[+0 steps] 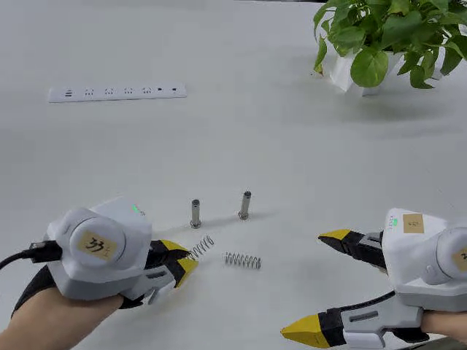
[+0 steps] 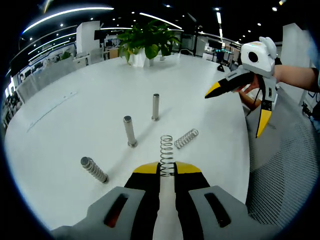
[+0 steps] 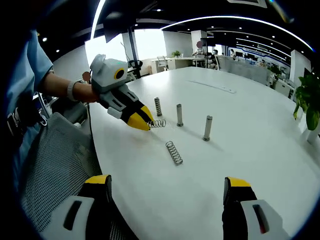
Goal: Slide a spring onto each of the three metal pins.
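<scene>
Second pin judged in hand: spring [image 2: 166, 150] pinched in closed left tongs [image 2: 166, 167], near bare pin [image 2: 130, 131]. Sprung pin [image 2: 94, 170] already done. Loose spring [image 2: 186, 138] lying on desk [image 2: 75, 125]. Right tongs [image 3: 167, 181] spread wide, empty. Next: spring bore to be lined over pin top.

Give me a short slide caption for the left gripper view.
Left claw holds one spring before two bare pins; a third pin is already fitted.

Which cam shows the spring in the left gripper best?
Left gripper view: the held spring stands large and centred, one end pinched between the left gripper's tips. Head view shows it small, sticking out past those tips. Right gripper view shows it tiny, side-on at the tips.
</scene>
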